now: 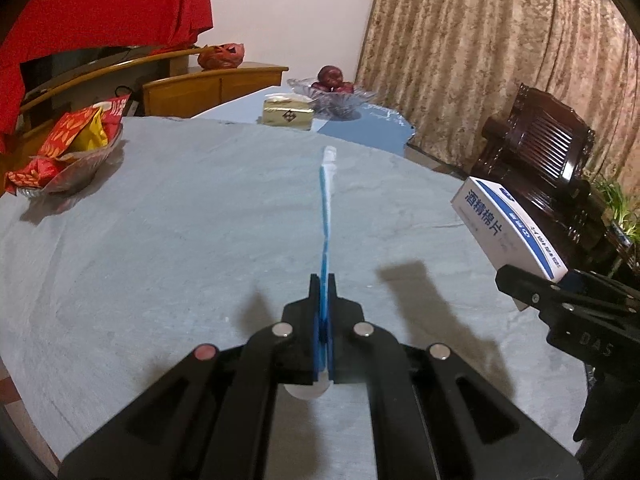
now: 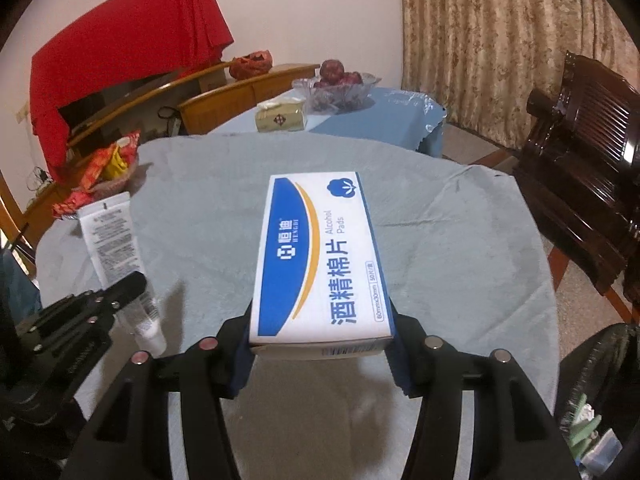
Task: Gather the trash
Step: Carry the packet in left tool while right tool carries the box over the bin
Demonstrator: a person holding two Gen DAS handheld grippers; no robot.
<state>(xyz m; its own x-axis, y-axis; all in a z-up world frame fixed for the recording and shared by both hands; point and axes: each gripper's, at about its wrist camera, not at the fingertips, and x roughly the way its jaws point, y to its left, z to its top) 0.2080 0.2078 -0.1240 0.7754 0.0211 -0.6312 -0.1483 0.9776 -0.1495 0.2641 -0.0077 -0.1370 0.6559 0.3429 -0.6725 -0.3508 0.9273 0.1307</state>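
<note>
My left gripper [image 1: 323, 280] is shut on a flat white and blue tube [image 1: 326, 208], seen edge-on and held above the grey tablecloth [image 1: 180, 240]. In the right wrist view the same tube [image 2: 114, 240] shows its printed white face, with the left gripper [image 2: 134, 292] clamped on its lower part. My right gripper [image 2: 320, 320] is shut on a white and blue box of alcohol pads [image 2: 320, 256], its pads pressing on both long sides. The box [image 1: 508, 228] hangs above the table's right edge, with the right gripper [image 1: 532, 284] below it.
A black-lined bin [image 2: 596, 400] holding scraps stands on the floor at the lower right. A bowl of snack packets [image 1: 76, 148] sits at the table's left. A tissue box [image 1: 288, 114] and a fruit bowl [image 1: 332, 92] stand on the blue table behind. A dark chair [image 1: 536, 152] is at the right.
</note>
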